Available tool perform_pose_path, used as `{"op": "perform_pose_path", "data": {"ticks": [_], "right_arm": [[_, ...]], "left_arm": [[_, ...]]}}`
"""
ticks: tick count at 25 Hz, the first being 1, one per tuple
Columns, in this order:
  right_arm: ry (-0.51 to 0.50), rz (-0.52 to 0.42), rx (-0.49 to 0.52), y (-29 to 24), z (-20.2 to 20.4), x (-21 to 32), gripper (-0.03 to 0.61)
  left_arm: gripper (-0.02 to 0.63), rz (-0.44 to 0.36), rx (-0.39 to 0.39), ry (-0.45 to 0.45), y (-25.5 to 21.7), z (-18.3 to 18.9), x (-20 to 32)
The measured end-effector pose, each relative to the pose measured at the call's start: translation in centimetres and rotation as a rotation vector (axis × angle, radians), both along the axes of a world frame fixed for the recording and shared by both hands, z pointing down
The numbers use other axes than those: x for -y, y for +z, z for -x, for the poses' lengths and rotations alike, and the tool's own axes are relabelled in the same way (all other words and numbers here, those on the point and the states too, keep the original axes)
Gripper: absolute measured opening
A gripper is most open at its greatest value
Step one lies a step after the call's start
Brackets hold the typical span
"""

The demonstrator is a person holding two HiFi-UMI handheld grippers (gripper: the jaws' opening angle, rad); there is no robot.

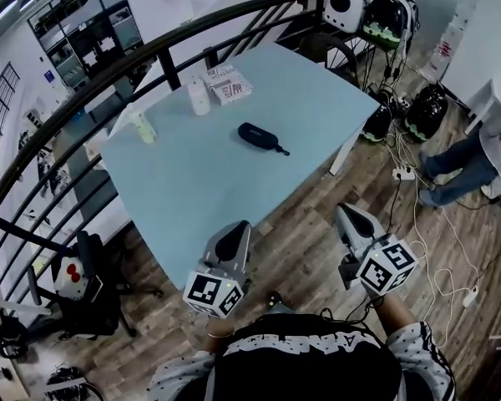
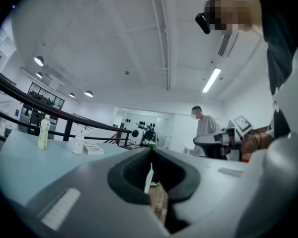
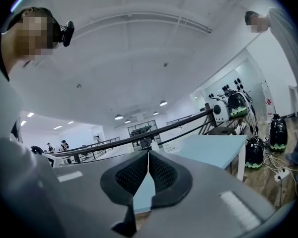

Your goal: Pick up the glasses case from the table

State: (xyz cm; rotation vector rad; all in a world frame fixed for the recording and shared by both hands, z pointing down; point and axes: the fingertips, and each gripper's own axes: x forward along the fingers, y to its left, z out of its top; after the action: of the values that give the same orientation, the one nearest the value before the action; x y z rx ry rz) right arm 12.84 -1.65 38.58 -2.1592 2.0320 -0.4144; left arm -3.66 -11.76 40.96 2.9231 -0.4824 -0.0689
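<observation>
Two tools, left tool [image 1: 232,242] and right tool [image 1: 356,222], are clamped closed and empty off the desk [image 1: 192,199] edge at 6 o'clock. Glasses case [image 1: 259,134] sits mid-desk at 12, out of reach: likely pre-approach.

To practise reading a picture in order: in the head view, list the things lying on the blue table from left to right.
From the left: yellow-green bottle → white bottle → printed packet → glasses case.
</observation>
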Motion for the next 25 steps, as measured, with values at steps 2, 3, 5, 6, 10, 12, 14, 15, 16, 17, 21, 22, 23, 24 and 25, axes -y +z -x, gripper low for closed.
{"op": "perform_pose_path", "data": {"ticks": [2, 3, 5, 6, 10, 12, 14, 15, 16, 17, 21, 22, 23, 24, 25], "right_arm": [[-0.009, 0.002, 0.004, -0.1, 0.7, 1.1, 0.017], [-0.013, 0.003, 0.005, 0.0, 1.0, 1.4, 0.018], [-0.015, 0.008, 0.007, 0.2, 1.4, 1.8, 0.021], [-0.015, 0.012, 0.009, 0.3, 1.5, 2.0, 0.020], [-0.021, 0.015, -0.004, 0.2, 1.4, 2.5, 0.023], [-0.029, 0.014, -0.014, 0.0, 1.3, 3.0, 0.025], [-0.046, 0.008, -0.024, -0.1, 1.4, 4.0, 0.026], [-0.059, 0.005, -0.027, 0.0, 1.4, 4.6, 0.026], [-0.075, 0.002, -0.029, 0.0, 1.5, 5.3, 0.026], [-0.092, -0.001, -0.031, 0.0, 1.6, 6.0, 0.028], [-0.163, -0.008, -0.030, 0.6, 1.5, 8.8, 0.032], [-0.179, -0.008, -0.027, 0.9, 1.4, 9.5, 0.033], [-0.193, -0.008, -0.022, 1.1, 1.1, 10.2, 0.035], [-0.207, -0.008, -0.018, 1.4, 0.7, 11.0, 0.038], [-0.219, -0.009, -0.013, 1.7, 0.2, 12.0, 0.040]], "left_arm": [[0.000, 0.015, -0.016, 0.018, 0.3, -0.2, 0.4], [0.000, 0.018, -0.022, 0.028, 0.4, -0.3, 0.5], [0.000, 0.019, -0.034, 0.043, 0.3, -0.4, 0.7], [0.000, 0.018, -0.040, 0.046, 0.2, -0.4, 0.8], [0.000, 0.006, -0.058, 0.046, -0.6, 0.2, 0.8], [0.000, 0.005, -0.055, 0.034, -0.6, 0.9, 0.8], [0.000, 0.005, -0.054, -0.001, -0.5, 1.9, 1.3], [0.000, 0.004, -0.054, -0.024, -0.3, 2.4, 1.8], [0.000, 0.002, -0.051, -0.047, -0.2, 2.8, 2.3], [0.000, -0.001, -0.047, -0.070, -0.1, 3.1, 2.8], [0.000, -0.024, -0.033, -0.142, 0.1, 3.3, 5.0], [0.000, -0.030, -0.029, -0.156, 0.0, 3.2, 5.5], [0.000, -0.037, -0.021, -0.169, -0.1, 3.1, 6.0], [0.000, -0.044, -0.012, -0.182, -0.2, 2.9, 6.5], [0.000, -0.053, -0.002, -0.200, -0.2, 2.8, 7.0]]}}
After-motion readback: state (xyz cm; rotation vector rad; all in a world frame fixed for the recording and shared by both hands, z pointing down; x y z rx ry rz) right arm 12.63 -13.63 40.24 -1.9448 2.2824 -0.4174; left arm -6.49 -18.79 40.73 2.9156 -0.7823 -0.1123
